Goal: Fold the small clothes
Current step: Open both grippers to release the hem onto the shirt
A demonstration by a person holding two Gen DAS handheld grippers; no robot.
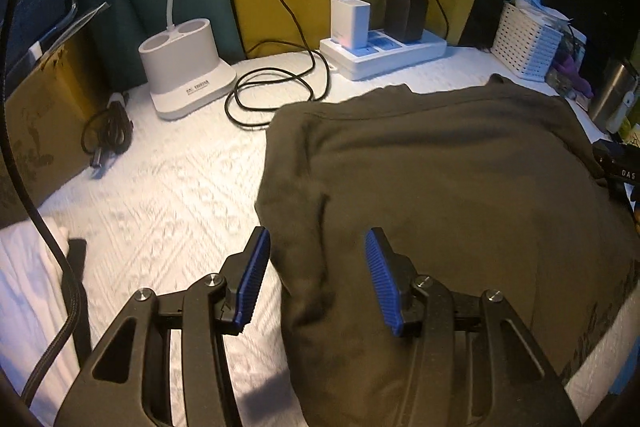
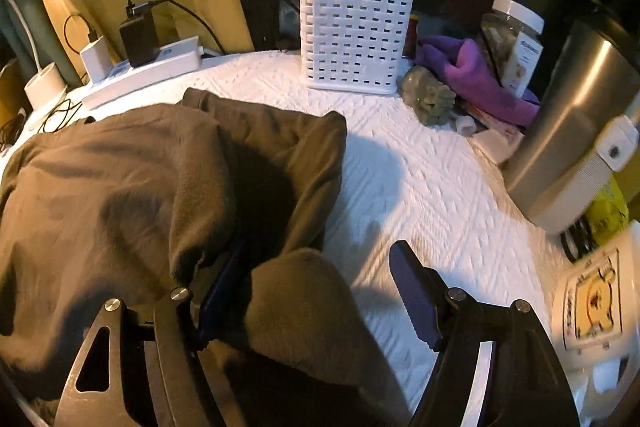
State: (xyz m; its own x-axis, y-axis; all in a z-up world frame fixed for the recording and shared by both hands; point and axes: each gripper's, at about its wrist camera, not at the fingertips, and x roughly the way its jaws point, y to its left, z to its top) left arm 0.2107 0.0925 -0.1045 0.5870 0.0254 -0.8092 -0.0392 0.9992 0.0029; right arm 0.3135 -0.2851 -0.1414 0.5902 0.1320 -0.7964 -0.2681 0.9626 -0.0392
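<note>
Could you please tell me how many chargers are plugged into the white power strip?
2: a white charger at the strip's left end and a black charger beside it, each with a black cable. The power strip shows nothing else plugged in.

I saw a dim room lit unevenly in both views. The white quilted worktop (image 1: 168, 187) glowed pale, washed nearly featureless just in front of the lamp base (image 1: 186, 75). In the right wrist view, light struck from the upper left corner, and a broad shadow fell on the worktop beside the dark garment (image 2: 160, 179), whose folds sank into blackness. A bright streak glared on the steel tumbler (image 2: 572, 123). Motion blur smeared the quilting near the lower edges, and both pictures bowed outward, corners darkening to black.
</note>
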